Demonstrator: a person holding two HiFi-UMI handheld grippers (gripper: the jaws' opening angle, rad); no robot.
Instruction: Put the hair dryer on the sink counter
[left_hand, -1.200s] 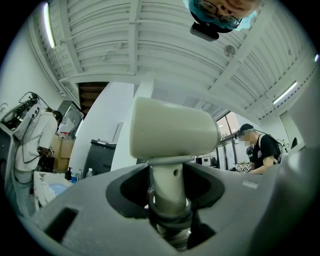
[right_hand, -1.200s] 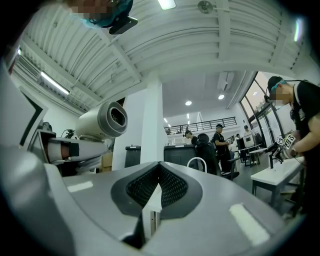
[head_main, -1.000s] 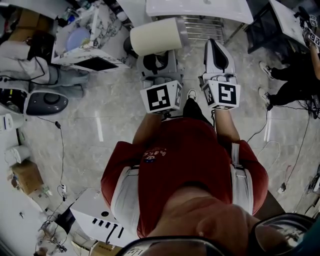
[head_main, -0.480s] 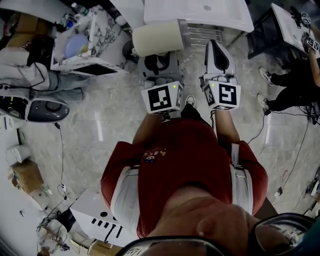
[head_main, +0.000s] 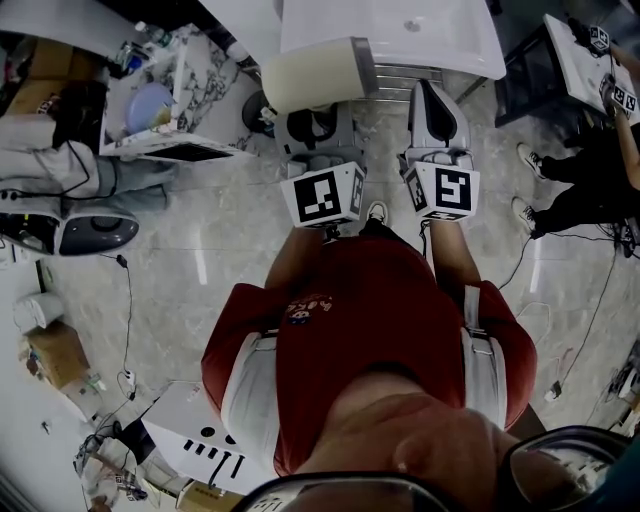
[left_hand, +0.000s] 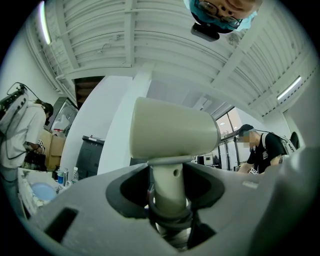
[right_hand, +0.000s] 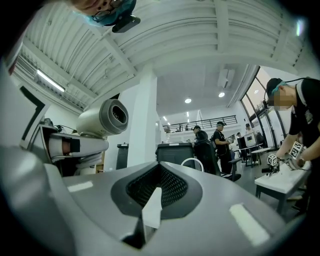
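A cream hair dryer (head_main: 315, 72) stands with its barrel lying crosswise above my left gripper (head_main: 318, 120), which is shut on its handle. In the left gripper view the handle (left_hand: 170, 185) rises from between the jaws, with the barrel (left_hand: 172, 130) on top. Beside it on the right, my right gripper (head_main: 436, 98) is shut with nothing in it. Its jaws meet in the right gripper view (right_hand: 152, 202), and the hair dryer (right_hand: 102, 117) shows at the left. The white sink counter (head_main: 440, 30) lies just ahead of both grippers, at the top of the head view.
A metal rack (head_main: 405, 65) sits under the counter. At the left are a table with a blue bowl (head_main: 150, 100) and a grey domed device (head_main: 95, 232) on the floor. A person stands by a white table (head_main: 575, 45) at the right. Cables trail over the floor.
The sink counter has come nearer in the head view as the person walks forward. Both grippers travel with the person, and the hair dryer stays held in the left one.
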